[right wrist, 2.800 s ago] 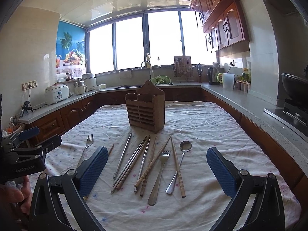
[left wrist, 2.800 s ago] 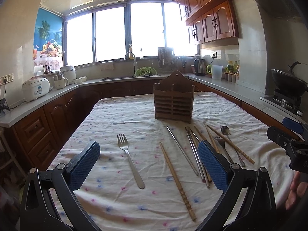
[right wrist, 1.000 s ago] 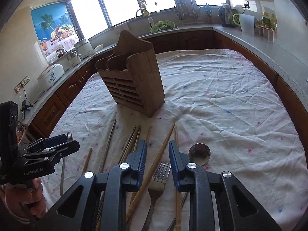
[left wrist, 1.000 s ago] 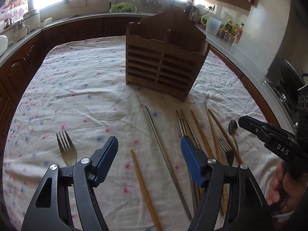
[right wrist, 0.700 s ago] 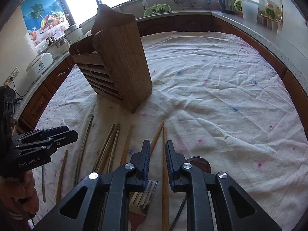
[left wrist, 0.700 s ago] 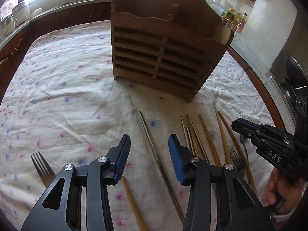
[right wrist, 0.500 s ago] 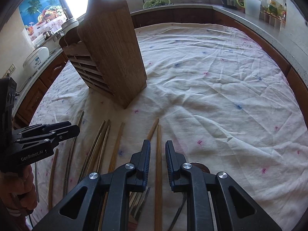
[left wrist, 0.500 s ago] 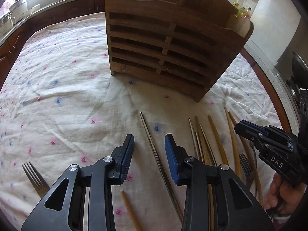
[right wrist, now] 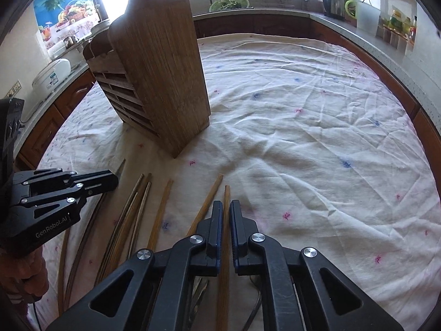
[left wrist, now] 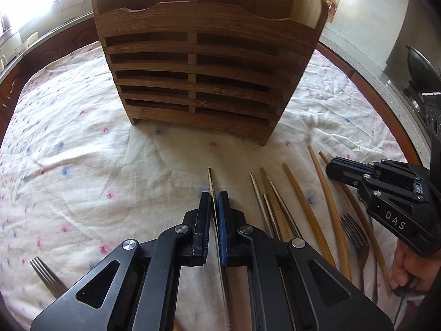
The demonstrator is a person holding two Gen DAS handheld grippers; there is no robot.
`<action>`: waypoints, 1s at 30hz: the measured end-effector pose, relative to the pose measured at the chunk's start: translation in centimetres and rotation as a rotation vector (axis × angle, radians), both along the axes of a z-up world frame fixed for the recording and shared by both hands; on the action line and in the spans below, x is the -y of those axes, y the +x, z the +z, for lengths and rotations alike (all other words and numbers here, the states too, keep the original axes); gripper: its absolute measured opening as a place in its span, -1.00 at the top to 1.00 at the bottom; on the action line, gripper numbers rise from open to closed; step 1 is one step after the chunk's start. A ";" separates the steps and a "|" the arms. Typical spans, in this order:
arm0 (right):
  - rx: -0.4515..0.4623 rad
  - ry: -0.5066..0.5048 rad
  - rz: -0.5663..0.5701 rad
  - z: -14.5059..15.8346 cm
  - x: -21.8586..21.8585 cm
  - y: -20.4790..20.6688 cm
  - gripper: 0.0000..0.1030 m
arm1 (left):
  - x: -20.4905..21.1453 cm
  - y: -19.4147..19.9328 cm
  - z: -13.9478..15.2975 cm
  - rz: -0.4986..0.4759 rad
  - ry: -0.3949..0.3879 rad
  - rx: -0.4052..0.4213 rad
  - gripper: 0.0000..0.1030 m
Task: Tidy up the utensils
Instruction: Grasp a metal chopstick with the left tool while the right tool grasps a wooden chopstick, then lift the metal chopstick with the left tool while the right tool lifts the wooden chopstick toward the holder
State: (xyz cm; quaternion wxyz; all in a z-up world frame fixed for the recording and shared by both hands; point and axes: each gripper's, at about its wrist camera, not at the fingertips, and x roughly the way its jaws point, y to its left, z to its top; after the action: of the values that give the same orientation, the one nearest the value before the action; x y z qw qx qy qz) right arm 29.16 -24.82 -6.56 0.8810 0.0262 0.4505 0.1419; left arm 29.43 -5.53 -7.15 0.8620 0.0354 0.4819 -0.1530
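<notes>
Chopsticks [left wrist: 211, 184] newly between closed jaws

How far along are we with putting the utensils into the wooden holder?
Nothing looks stored yet: the wooden holder shows no utensils. In hand: the left gripper pinches a metal chopstick, the right gripper a wooden chopstick. Left on the cloth: more chopsticks and two forks.

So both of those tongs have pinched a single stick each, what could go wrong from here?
1. The left tongs grip the thin metal chopstick near one end; it may well swing or slip when lifted.
2. The right tongs close on a wooden chopstick with a neighbouring wooden chopstick close beside it, which could get dragged along.
3. The wooden holder looks tall and narrow; a long stick bumping it might tip it.
</notes>
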 end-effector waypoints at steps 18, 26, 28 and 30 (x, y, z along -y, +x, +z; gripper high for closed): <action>0.276 0.183 -0.034 12.3 2.7 -7.6 0.90 | -5.2 -9.0 11.9 -0.008 -0.213 0.234 0.92; 0.416 0.214 -0.051 17.3 3.2 -10.4 0.90 | -7.6 -12.0 15.8 0.006 -0.269 0.336 0.92; 0.442 0.215 -0.049 18.3 3.0 -10.8 0.90 | -8.0 -12.3 16.4 0.009 -0.274 0.357 0.92; 0.461 0.213 -0.049 18.9 2.9 -10.9 0.90 | -8.3 -12.5 16.9 0.013 -0.281 0.374 0.92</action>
State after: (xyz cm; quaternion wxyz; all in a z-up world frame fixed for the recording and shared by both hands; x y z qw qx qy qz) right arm 18.26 -27.71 12.34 0.9558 0.0969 0.2197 0.1695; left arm 16.90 2.76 9.76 0.9337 -0.0605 0.2879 -0.2039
